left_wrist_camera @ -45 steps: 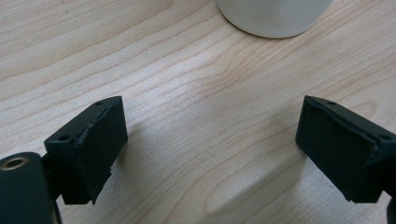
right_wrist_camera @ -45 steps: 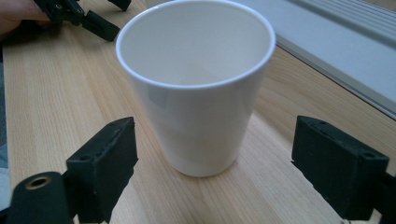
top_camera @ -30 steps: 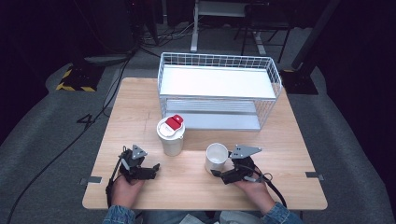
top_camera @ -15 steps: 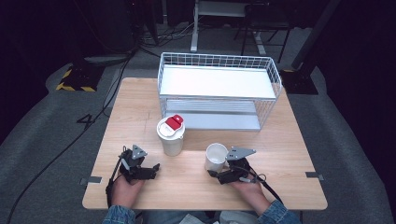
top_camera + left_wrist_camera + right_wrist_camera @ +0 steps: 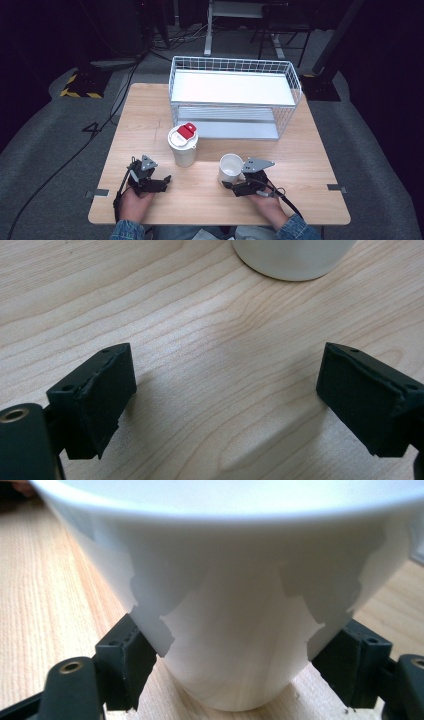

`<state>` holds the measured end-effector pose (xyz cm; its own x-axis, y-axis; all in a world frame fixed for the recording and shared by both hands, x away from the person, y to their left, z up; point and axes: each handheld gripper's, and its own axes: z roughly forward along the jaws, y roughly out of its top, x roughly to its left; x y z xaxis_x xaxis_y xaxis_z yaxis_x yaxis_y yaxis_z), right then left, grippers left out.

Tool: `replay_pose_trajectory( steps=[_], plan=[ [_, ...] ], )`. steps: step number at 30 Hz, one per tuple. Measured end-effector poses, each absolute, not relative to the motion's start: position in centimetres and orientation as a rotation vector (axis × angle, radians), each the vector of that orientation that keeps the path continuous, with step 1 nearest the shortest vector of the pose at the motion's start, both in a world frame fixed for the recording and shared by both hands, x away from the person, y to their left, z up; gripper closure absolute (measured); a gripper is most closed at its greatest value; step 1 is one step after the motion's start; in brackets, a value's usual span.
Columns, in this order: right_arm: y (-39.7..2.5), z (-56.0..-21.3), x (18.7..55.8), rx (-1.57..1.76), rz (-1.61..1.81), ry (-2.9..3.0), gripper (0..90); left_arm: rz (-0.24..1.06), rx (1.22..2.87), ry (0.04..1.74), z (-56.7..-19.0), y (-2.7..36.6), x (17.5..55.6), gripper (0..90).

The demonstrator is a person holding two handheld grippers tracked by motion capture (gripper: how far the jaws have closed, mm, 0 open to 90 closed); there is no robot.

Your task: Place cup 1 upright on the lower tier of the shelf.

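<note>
A white cup stands on the wooden table at front centre-right. My right gripper has come in from the cup's right, and the cup sits between its jaws, which stand close on either side of its lower wall. I cannot see a firm squeeze; the cup rests on the table. My left gripper lies at front left, open and empty. In the left gripper view its jaws stand wide apart over bare wood.
A white tumbler with a red flap lid stands between the grippers, a little farther back; its base shows ahead of the left jaws. A white wire rack with two shelves takes up the back of the table.
My right gripper has slid left toward the white cup, so its jaws now flank it. The left gripper, tumbler and cup have stayed put.
</note>
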<state>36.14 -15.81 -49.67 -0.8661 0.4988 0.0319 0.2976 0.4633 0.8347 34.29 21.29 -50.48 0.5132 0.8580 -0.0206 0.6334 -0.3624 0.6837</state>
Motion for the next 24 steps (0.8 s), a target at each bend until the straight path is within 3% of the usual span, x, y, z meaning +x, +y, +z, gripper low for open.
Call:
replay_pose_trajectory(
  steps=[24],
  plan=[
    [-16.3, -45.5, 38.1, 0.729, 1.368, 2.427, 24.1, 0.453, 2.116, 1.213, -50.5, 21.3, 34.3, 9.4]
  ],
)
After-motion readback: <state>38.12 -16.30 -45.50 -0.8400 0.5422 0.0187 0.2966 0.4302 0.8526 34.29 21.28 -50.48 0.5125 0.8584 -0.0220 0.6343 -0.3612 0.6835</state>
